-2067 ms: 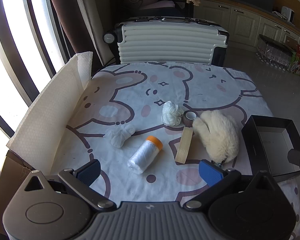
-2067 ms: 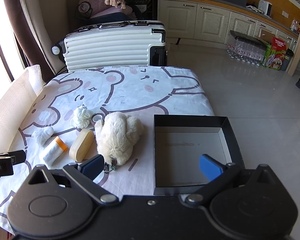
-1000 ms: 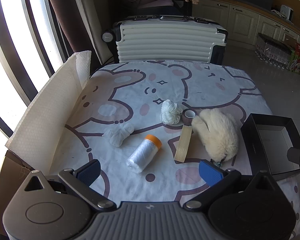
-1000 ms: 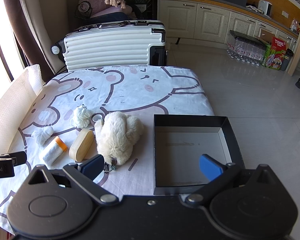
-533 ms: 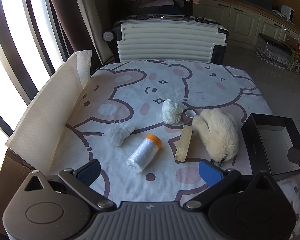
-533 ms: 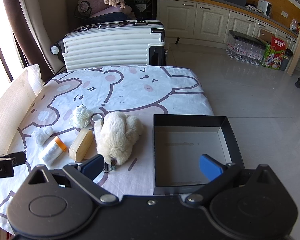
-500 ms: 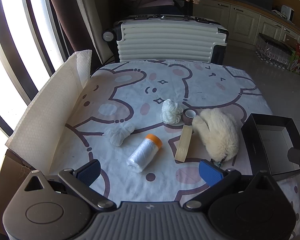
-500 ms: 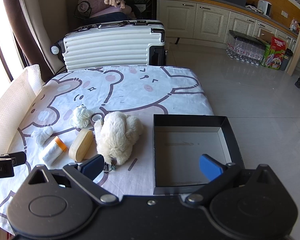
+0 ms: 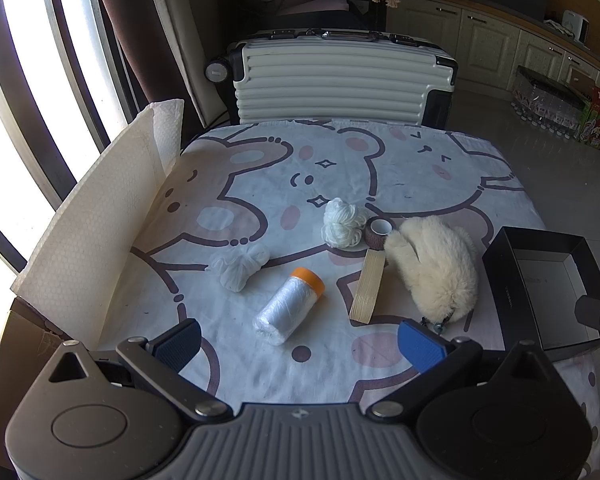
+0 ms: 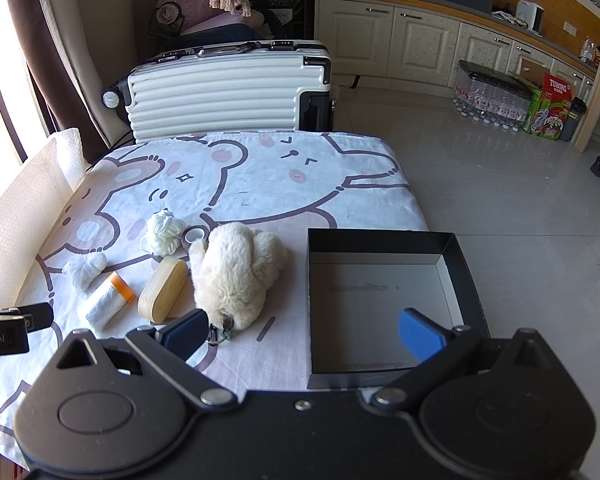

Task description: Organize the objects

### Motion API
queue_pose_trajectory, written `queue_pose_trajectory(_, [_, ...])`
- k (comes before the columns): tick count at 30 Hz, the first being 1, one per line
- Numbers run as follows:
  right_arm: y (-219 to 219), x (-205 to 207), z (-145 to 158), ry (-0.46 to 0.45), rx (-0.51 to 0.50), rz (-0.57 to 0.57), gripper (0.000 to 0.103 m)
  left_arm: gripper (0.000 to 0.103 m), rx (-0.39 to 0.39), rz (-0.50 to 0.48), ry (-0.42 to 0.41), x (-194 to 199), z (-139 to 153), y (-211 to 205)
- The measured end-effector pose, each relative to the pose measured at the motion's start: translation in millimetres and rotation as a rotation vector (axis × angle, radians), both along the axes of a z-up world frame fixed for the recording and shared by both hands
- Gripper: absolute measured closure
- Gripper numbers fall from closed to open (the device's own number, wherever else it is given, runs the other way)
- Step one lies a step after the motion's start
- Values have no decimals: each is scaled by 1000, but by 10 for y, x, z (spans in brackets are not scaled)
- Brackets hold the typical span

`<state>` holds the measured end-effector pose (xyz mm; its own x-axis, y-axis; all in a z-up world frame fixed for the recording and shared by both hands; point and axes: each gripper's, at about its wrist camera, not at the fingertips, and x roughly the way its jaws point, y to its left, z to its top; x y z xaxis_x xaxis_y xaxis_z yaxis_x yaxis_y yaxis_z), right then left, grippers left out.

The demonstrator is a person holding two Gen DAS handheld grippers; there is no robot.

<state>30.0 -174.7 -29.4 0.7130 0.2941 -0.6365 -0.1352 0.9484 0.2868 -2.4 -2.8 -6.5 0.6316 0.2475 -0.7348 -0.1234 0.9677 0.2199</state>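
Here I had both grippers hovering at the near edge of the tabletop (image 9: 380, 168), which was covered by a cartoon bear cloth. The left gripper (image 9: 300, 340) had its jaws released and spread wide with nothing between them, and so did the right gripper (image 10: 304, 330). In the left wrist view, the roll of clear plastic with an orange cap (image 9: 288, 306) lay on its side just ahead of the left gripper. Beyond it sat a small white knotted bundle (image 9: 240, 266) to the left and a ball of white yarn (image 9: 342, 226) further back. A brown tape roll (image 9: 380, 232) stood just beside the yarn and touched the fluffy cream plush toy (image 9: 436, 274). A flat wooden case (image 9: 367, 286) lay along the toy's left side. In the right wrist view the toy sat just ahead of the right gripper's left finger (image 10: 184, 332), with a small clasp at its near end. The open black box (image 10: 384, 304), empty with a grey floor, stood at the tabletop's right edge, near the toy but apart from it, and the right finger (image 10: 420, 334) hung over its near part. A white ribbed suitcase (image 10: 228, 90) stood behind the tabletop, and a white foam sheet (image 9: 100, 220) rose along its left side.
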Motion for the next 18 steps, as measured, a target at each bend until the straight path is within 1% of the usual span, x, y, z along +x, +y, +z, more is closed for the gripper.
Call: queue_pose_trajectory(18, [-3, 1, 3, 2, 0, -1, 0, 0, 53, 53, -14, 3, 4, 3])
